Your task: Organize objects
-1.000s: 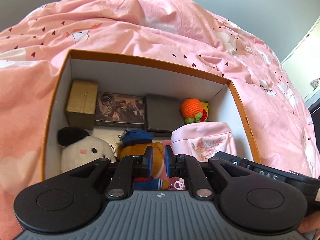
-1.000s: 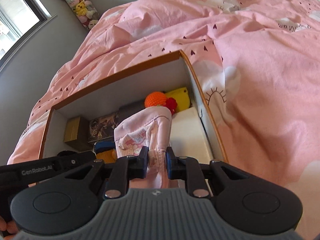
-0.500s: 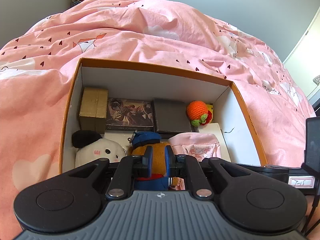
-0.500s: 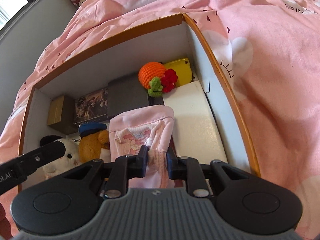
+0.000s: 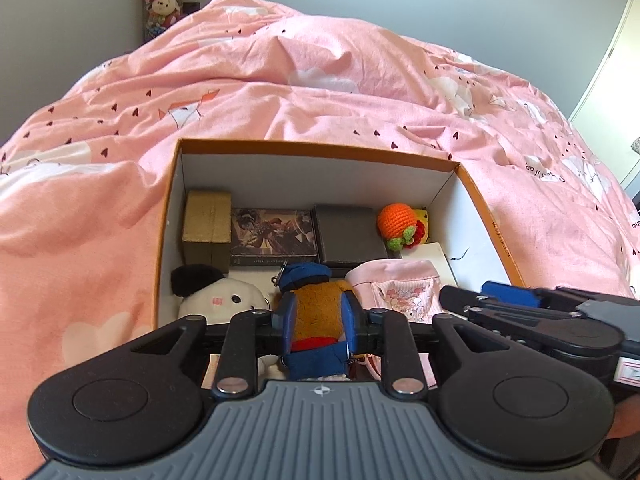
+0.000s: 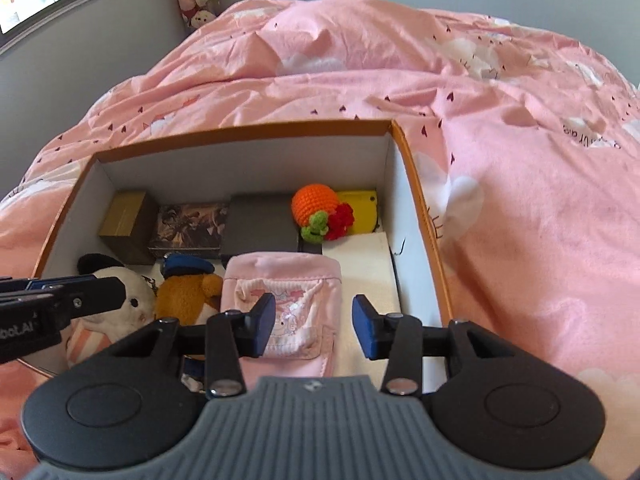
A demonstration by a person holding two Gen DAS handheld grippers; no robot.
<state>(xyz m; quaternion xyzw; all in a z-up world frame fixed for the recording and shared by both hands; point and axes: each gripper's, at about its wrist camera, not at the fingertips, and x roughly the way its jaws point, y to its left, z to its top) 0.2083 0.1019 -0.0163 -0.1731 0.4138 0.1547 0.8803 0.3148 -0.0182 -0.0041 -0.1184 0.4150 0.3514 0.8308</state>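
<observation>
Cardboard box [image 6: 420, 184] on pink duvet [image 6: 520, 160], holding brown plush [image 5: 316, 312], pink pouch [image 6: 296, 308], white plush [image 5: 220, 300], crochet orange [image 6: 314, 204] and small boxes. Left gripper [image 5: 318, 320]: jaws just opened, straddling brown plush, apparently slack. Right gripper [image 6: 314, 328]: jaws just opened wide, clear of pink pouch lying below.

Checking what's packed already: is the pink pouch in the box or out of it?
In. The pink pouch lies inside the box, beside the brown plush, free of the open right gripper.

Bed covered by pink duvet [image 5: 320, 92] printed with hearts and clouds, rumpled. One open cardboard box [image 5: 316, 148], orange-rimmed, white-walled, rests directly on the duvet, sunk slightly into it.
</observation>
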